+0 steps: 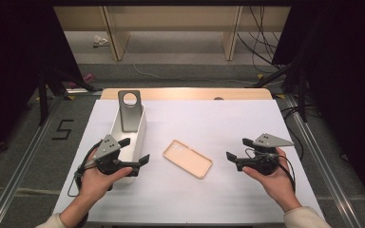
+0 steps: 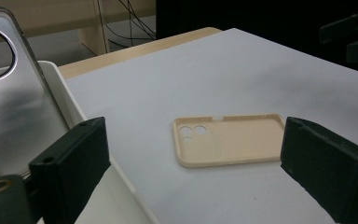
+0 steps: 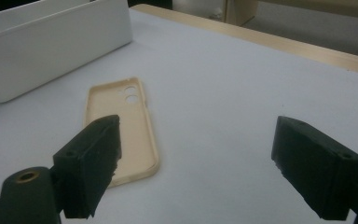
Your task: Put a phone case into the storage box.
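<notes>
A beige phone case [image 1: 187, 158] lies open side up on the white table cover [image 1: 228, 123], between the two grippers and touching neither; the left gripper [image 1: 136, 151] hovers with jaws spread wide over the near end of a white bin [image 1: 140, 128], where a grey phone case [image 1: 129, 110] leans upright; the right gripper [image 1: 239, 149] is likewise spread, holding nothing.

This looks like a lab or recording studio. The surface [image 1: 247, 190] is covered in white, with black curtains [image 1: 14, 57] on both sides of it. Beyond it, cables [image 1: 259, 40] trail over the grey floor [image 1: 180, 47]; left of it, a taped 5 [image 1: 63, 129] marks the floor, probably a station number.
</notes>
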